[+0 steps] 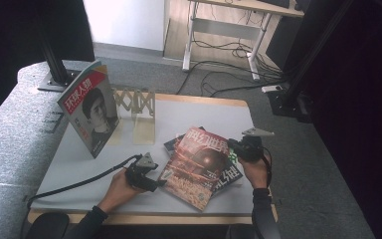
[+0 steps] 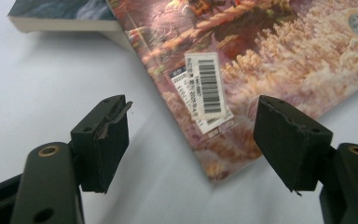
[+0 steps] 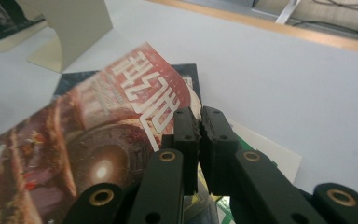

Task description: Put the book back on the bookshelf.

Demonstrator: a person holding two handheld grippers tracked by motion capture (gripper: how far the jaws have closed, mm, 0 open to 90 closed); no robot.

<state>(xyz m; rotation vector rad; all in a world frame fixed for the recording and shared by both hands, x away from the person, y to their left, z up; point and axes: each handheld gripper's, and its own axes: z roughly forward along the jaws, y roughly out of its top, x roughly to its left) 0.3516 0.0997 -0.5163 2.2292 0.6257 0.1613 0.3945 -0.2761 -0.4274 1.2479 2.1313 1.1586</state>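
Observation:
A red magazine (image 1: pixel 199 167) (image 3: pixel 98 135) lies on a small pile at the table's front right, with its right edge raised. My right gripper (image 1: pixel 235 147) (image 3: pixel 199 116) is shut on that raised edge, and the page curls up into the jaws. My left gripper (image 1: pixel 156 183) (image 2: pixel 191 102) stands open at the magazine's near left corner (image 2: pixel 270 51). The barcode label lies between its spread jaws, and the pads touch nothing. Under the red magazine lie a dark book (image 1: pixel 171 144) (image 3: pixel 186 70) and a green and white magazine (image 1: pixel 229 177).
A magazine with a portrait cover (image 1: pixel 89 112) stands upright at the back left beside a cream folding book rack (image 1: pixel 139 112) (image 3: pixel 70 28). The white table (image 1: pixel 204 112) has bare room at the back right. Cables and a desk are on the floor beyond.

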